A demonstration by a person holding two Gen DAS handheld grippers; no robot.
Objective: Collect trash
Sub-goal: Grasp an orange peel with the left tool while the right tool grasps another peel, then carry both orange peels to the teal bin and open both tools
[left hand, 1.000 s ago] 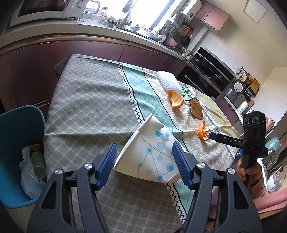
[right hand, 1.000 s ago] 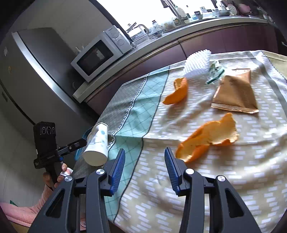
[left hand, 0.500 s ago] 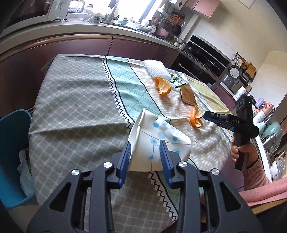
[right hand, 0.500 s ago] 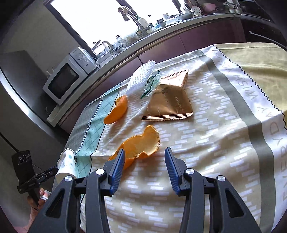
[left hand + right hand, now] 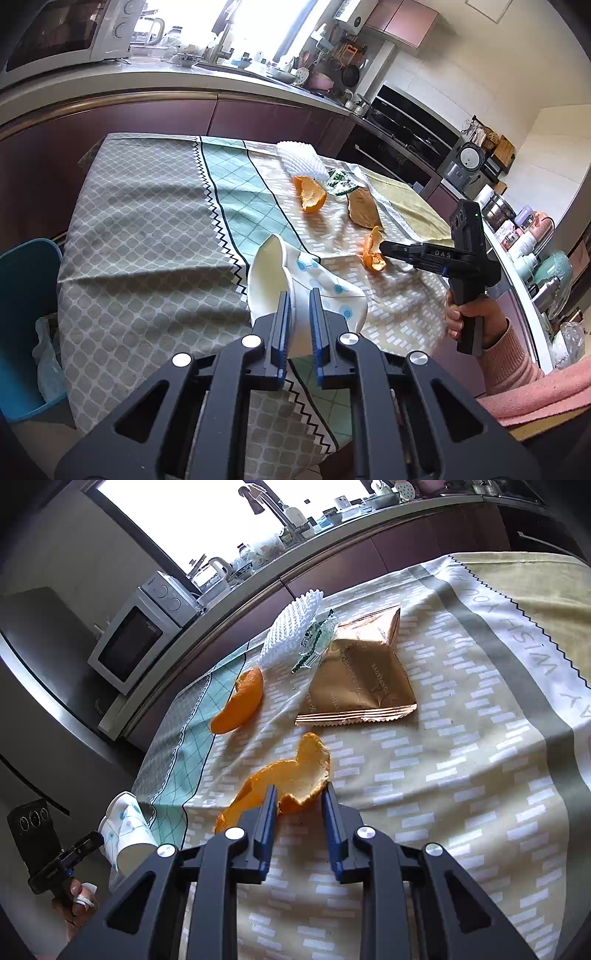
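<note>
My left gripper [image 5: 298, 314] is shut on a crushed white paper cup [image 5: 273, 273] with blue dots, held over the near table edge; the cup also shows in the right wrist view [image 5: 127, 827]. My right gripper [image 5: 299, 801] is open, its fingers on either side of a curled orange peel [image 5: 284, 779] on the tablecloth; this peel also shows in the left wrist view [image 5: 373, 251]. Farther back lie a second orange peel [image 5: 240, 705], a gold foil wrapper [image 5: 358, 686], a green-and-white wrapper [image 5: 314, 642] and a white foam net [image 5: 288, 627].
A blue trash bin [image 5: 26, 317] with a plastic liner stands on the floor left of the table. The patterned tablecloth [image 5: 147, 221] hangs over the table edges. A kitchen counter with a microwave [image 5: 136, 642] runs behind the table.
My left gripper has closed from wide open onto the paper cup and squashed it. My right gripper has moved forward to the near orange peel and narrowed around it.
</note>
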